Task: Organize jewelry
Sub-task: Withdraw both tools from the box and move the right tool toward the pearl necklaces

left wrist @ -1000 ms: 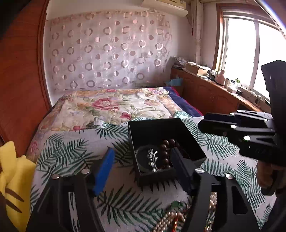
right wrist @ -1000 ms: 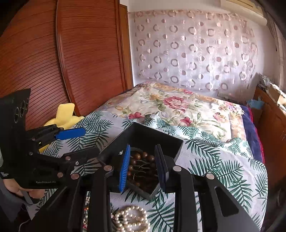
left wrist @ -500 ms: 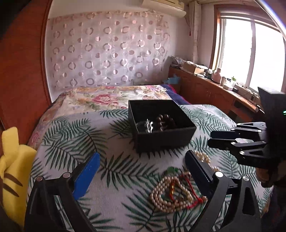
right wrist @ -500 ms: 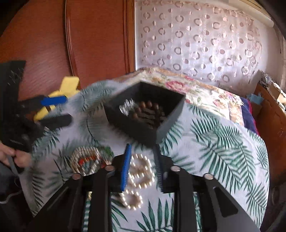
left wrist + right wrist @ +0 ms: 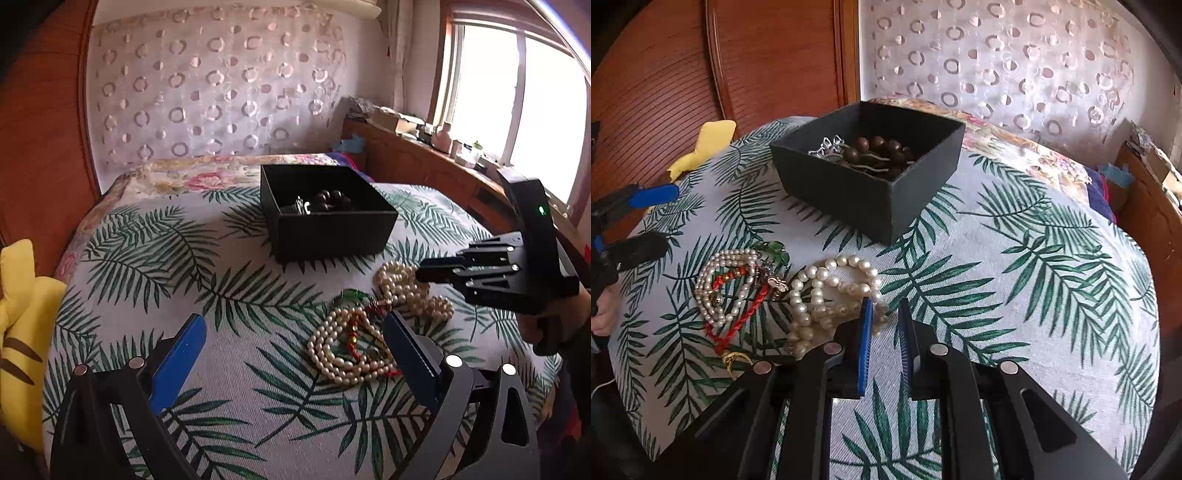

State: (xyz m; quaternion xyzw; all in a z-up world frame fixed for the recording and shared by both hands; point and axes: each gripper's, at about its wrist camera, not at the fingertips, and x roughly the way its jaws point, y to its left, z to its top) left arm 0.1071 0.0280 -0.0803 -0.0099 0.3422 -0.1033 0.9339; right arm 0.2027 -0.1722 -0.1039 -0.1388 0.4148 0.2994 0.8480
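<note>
Jewelry heaped loose on the palm-leaf bedspread, right gripper narrowing beside the pearls!

Right gripper [image 5: 884, 314], blue-padded, has just been closing and its jaws now stand a narrow gap apart with nothing between them; the big white pearl strand [image 5: 831, 288] lies touching the outer face of its left pad, so a squeeze here could catch only cloth, or nudge the beads away. Just beyond the pearls sits the smaller cream-bead necklace tangled with a red braided cord [image 5: 738, 295], and one snagged loop could drag the whole clump along. Left gripper [image 5: 291, 332] has just been opening and hangs wide open, empty, over that same tangle. Farther from the pearls, the black square cardboard box [image 5: 849, 192] already holds brown wooden beads and silver pieces; a trailing strand could hook its rim.
</note>
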